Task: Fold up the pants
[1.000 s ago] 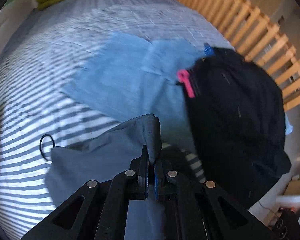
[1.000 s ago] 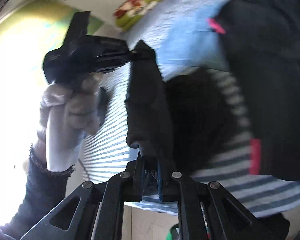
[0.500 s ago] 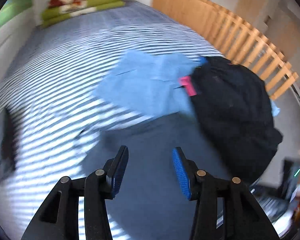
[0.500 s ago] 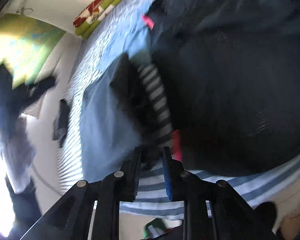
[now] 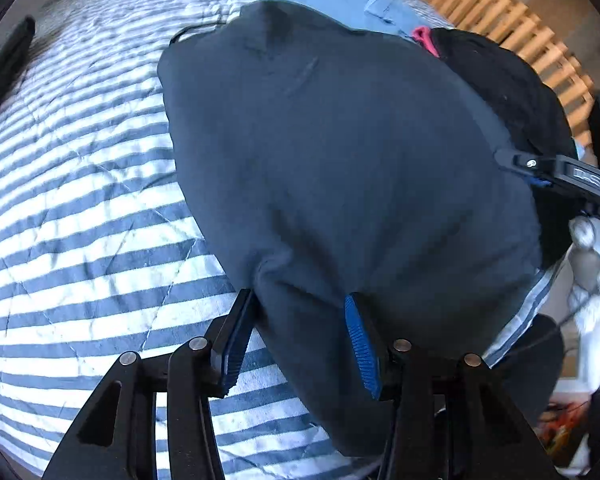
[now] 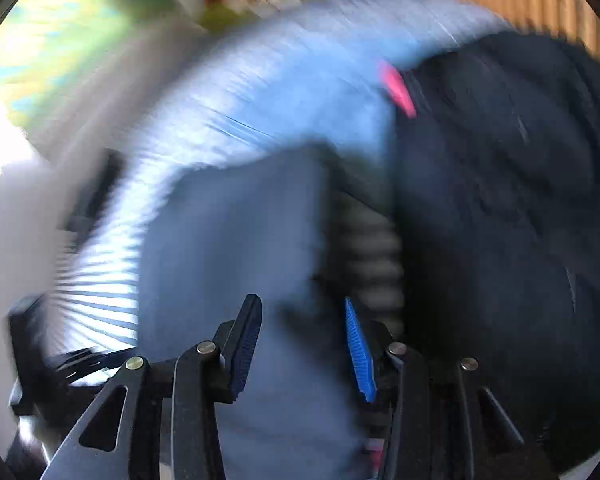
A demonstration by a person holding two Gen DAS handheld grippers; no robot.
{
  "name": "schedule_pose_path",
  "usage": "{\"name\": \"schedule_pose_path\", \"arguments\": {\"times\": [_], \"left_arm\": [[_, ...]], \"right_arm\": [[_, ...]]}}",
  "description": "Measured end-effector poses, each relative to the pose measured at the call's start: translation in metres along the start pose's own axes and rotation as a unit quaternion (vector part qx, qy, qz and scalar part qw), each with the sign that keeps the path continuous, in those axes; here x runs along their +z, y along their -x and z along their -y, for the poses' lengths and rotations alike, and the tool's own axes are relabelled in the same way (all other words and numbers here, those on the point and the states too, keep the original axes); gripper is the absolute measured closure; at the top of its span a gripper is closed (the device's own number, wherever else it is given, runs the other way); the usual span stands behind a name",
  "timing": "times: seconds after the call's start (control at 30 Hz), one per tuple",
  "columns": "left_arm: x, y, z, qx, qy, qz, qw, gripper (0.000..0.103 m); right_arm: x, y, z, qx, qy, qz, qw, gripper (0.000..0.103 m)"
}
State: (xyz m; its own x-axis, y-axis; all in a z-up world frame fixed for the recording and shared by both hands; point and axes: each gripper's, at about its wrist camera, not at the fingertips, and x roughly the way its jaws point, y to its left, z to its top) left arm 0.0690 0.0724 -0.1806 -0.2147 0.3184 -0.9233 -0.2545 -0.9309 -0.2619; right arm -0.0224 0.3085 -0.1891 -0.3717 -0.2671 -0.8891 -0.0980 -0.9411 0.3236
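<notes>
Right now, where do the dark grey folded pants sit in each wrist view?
Left wrist: the dark grey folded pants fill the centre, running down between the left gripper fingers.
Right wrist: blurred, lower centre, above the right gripper.
Shared landmark: the pink tag on the black garment.

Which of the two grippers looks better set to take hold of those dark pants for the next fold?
Probably the left hand-held gripper: it stands open with the near edge of the dark pants between its fingers. The right hand-held gripper is opening over the same cloth, but its view is blurred.
</notes>
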Motion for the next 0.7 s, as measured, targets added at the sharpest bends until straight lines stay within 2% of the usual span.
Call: {"name": "schedule_pose_path", "arguments": {"times": [0.1,0.17,0.23,0.3,0.33,0.37,0.47,0.57,0.7], "left_arm": [[-0.005,0.012,-0.004,-0.023,-0.003,-0.002,0.9997,0.053],[-0.007,0.02,-0.009,-0.025,-0.002,0.004,0.9997,0.053],[-0.005,0.034,-0.02,-0.029,0.015,0.024,0.9992,0.05],[0.0,0.04,-0.032,-0.036,0.037,0.032,0.9982,0.038],[0.004,0.044,-0.039,-0.039,0.05,0.036,0.9973,0.032],[0.01,0.046,-0.043,-0.041,0.064,0.04,0.9963,0.032],[0.035,0.046,-0.058,-0.055,0.101,0.041,0.9925,0.029],[0.061,0.032,-0.064,-0.061,0.119,0.031,0.9905,0.028],[0.073,0.006,-0.07,-0.07,0.128,0.005,0.9893,0.028]], "right_arm": [[-0.004,0.016,0.025,0.025,-0.052,0.008,0.998,0.064],[-0.007,0.029,0.022,0.018,-0.041,0.024,0.999,0.064],[0.005,0.03,0.01,0.031,-0.022,0.028,0.999,0.063],[0.017,0.023,-0.004,0.048,-0.003,0.023,0.999,0.053],[0.026,0.016,-0.014,0.052,0.011,0.017,0.998,0.043],[0.033,0.006,-0.016,0.054,0.02,0.011,0.998,0.04],[0.043,-0.013,-0.021,0.051,0.041,-0.03,0.997,0.04],[0.055,-0.035,-0.025,0.077,0.046,-0.063,0.994,0.04],[0.061,-0.061,-0.022,0.096,0.051,-0.102,0.989,0.039]]}}
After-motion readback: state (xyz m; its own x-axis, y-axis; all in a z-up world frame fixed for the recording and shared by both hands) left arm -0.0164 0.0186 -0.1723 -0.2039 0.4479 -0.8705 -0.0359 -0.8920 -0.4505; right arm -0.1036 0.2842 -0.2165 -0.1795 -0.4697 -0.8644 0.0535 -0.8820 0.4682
